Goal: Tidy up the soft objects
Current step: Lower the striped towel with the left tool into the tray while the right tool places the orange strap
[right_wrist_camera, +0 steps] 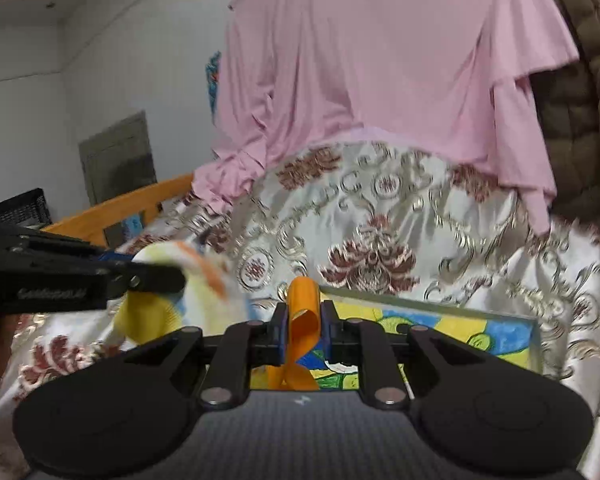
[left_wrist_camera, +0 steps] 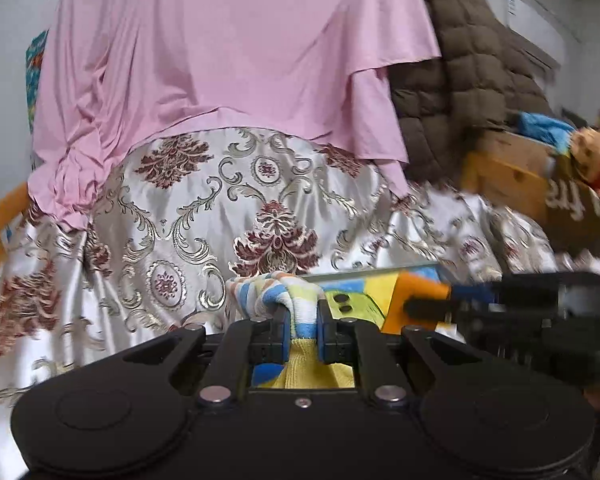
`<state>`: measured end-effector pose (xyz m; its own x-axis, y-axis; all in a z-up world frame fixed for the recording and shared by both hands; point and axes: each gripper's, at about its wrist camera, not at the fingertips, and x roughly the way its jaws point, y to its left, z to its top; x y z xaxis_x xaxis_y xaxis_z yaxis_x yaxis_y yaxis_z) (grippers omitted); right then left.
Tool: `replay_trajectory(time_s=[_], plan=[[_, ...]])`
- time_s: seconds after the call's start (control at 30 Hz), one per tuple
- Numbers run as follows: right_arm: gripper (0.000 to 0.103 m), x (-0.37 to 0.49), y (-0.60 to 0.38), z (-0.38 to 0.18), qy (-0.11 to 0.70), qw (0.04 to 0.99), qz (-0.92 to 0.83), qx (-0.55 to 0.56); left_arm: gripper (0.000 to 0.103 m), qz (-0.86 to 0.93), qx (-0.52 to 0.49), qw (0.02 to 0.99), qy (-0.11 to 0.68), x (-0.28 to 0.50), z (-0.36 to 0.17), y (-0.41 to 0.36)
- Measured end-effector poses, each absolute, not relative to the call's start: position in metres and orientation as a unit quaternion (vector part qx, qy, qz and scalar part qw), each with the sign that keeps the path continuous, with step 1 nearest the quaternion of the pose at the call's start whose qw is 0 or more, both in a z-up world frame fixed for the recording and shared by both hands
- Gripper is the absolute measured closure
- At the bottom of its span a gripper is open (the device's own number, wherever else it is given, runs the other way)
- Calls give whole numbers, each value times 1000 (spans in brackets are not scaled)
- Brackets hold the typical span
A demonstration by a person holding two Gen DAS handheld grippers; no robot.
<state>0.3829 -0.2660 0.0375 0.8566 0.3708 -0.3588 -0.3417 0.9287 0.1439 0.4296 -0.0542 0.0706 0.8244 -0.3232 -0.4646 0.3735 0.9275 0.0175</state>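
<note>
Striped towel (left_wrist_camera: 278, 294) was clamped between the left gripper (left_wrist_camera: 302, 334) fingers, bunched over the tips, yellow part hanging below. Right gripper (right_wrist_camera: 304, 336) was closed on an orange ribbon (right_wrist_camera: 302, 332), which looped up above the jaws and trailed down underneath. Both sat over a colourful painted board (right_wrist_camera: 480, 328) lying on the brocade cloth (left_wrist_camera: 220, 208). Pink garment (left_wrist_camera: 228, 52) draped behind, brown quilted jacket (left_wrist_camera: 464, 64) to its right
</note>
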Motion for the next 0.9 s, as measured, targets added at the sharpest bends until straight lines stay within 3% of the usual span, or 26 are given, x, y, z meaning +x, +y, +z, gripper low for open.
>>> replay_trajectory(time_s=[0.3,0.63,0.9], plan=[[85,444,-246,3,266,946,181,29,91,-172,34,949,263,491,12,-65],[81,466,-228,-22,320,931,177,3,90,-154,34,937,311,504,-36,-59],[67,459,-222,-27,313,933,173,-32,89,-128,31,924,359,512,-52,-52]])
